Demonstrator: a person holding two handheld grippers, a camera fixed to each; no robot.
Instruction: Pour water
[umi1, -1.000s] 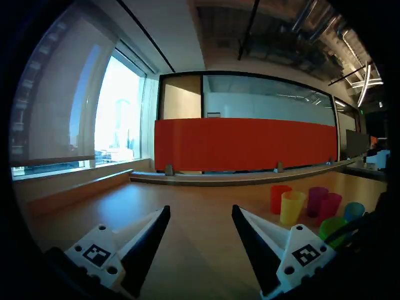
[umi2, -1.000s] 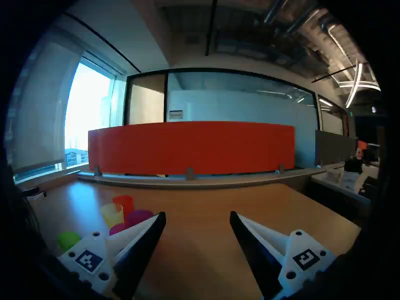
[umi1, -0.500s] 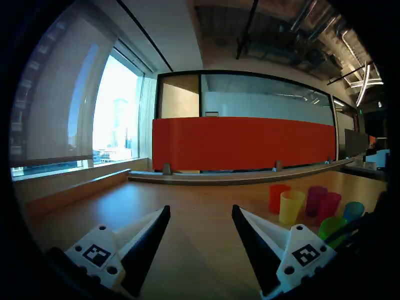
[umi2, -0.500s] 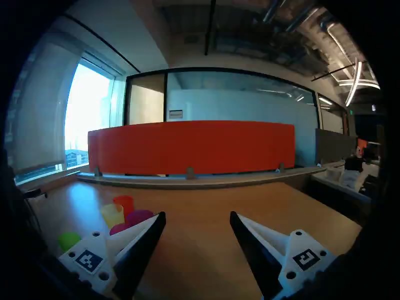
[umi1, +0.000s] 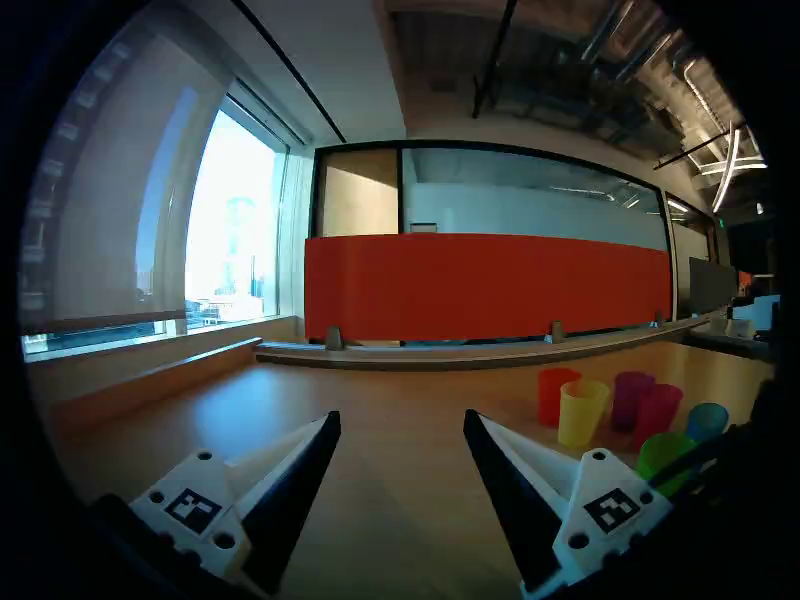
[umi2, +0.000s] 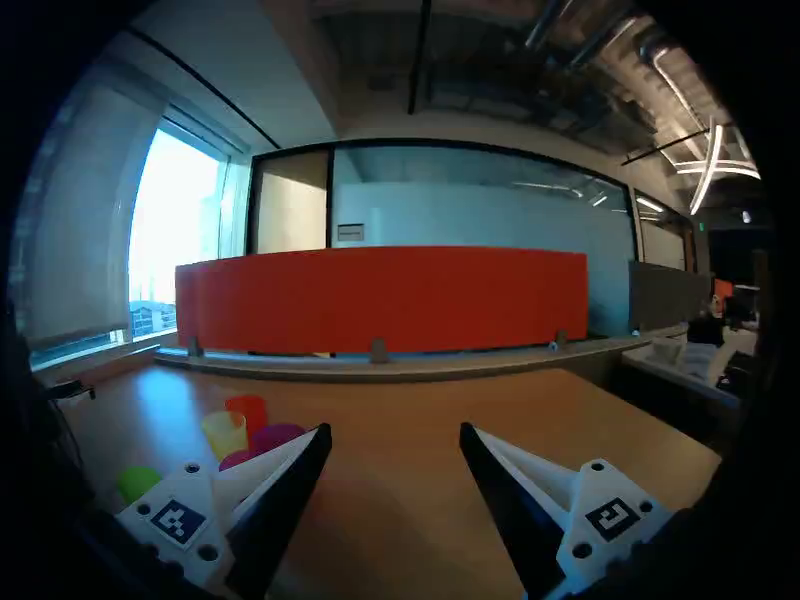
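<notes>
Several coloured plastic cups stand in a cluster on the wooden table. In the left gripper view they are at the right: an orange cup, a yellow cup, a purple cup, a pink cup, a blue cup and a green cup. My left gripper is open and empty, well left of them. In the right gripper view the orange cup, yellow cup, purple cup and green cup sit at the lower left, partly behind the left finger. My right gripper is open and empty.
A red divider panel runs along the table's far edge. Bright windows and a ledge lie to the left. Another desk with items is at the far right. Bare wood table stretches ahead of both grippers.
Both views have shifted only slightly; the cups and grippers stay in nearly the same places, both grippers still open.
</notes>
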